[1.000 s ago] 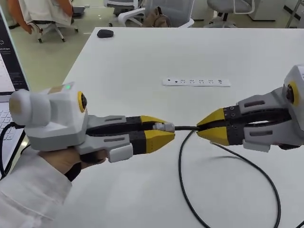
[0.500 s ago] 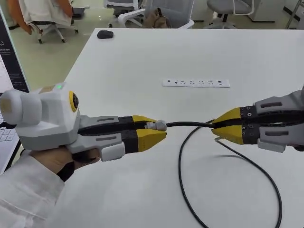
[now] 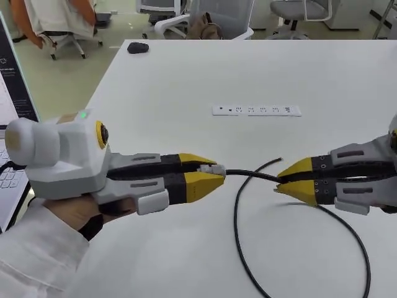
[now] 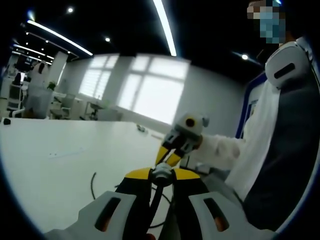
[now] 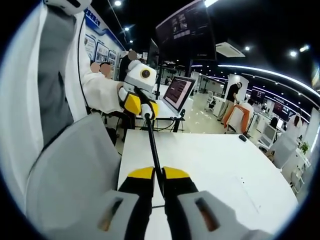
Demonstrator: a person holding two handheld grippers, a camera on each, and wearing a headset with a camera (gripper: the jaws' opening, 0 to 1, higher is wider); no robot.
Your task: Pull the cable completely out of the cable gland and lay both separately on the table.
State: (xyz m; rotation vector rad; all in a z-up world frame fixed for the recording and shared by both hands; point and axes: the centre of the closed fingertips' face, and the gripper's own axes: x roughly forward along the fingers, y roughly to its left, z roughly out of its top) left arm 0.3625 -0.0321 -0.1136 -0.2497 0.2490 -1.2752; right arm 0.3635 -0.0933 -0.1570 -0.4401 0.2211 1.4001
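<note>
My left gripper is shut on the small grey cable gland, held above the white table. A black cable runs from the gland straight to my right gripper, which is shut on it a short way off. From there the cable drops in a wide loop across the table, and a loose end lies just behind the right tips. The left gripper view shows the gland between the jaws and the right gripper beyond it. In the right gripper view the cable leads to the left gripper.
A white power strip lies mid-table beyond the grippers. A dark mouse-like object sits near the far left corner. A laptop stands off the table's left edge, and office chairs stand behind the table.
The right gripper drew back to the right along the cable, then dropped a little. The left gripper shifted slightly right. A loose cable end now shows behind the right tips.
</note>
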